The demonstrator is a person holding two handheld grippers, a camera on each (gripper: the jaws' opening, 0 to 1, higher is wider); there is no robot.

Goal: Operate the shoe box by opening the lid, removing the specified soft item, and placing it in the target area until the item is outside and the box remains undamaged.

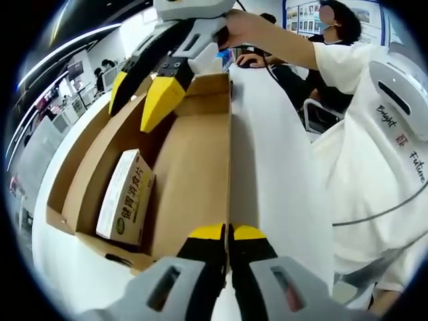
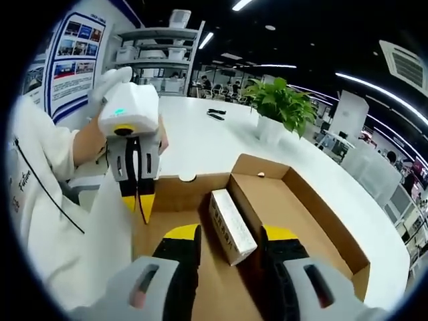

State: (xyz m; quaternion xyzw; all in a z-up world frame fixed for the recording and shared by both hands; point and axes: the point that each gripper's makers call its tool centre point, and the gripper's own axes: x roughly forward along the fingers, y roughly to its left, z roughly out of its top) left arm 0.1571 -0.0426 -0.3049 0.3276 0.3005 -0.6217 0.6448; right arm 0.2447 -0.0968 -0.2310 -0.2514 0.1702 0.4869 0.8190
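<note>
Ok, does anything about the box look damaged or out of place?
Nothing stands out. The cardboard box lies open on the white table with no visible tears, and a small carton sits inside it. The left gripper is shut on the box edge.

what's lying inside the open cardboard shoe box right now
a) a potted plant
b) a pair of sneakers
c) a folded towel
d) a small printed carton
d: a small printed carton lies on the floor of the open shoe box; in the left gripper view it rests against the box's inner wall, and the potted plant stands apart on the white table, outside the box.
</note>
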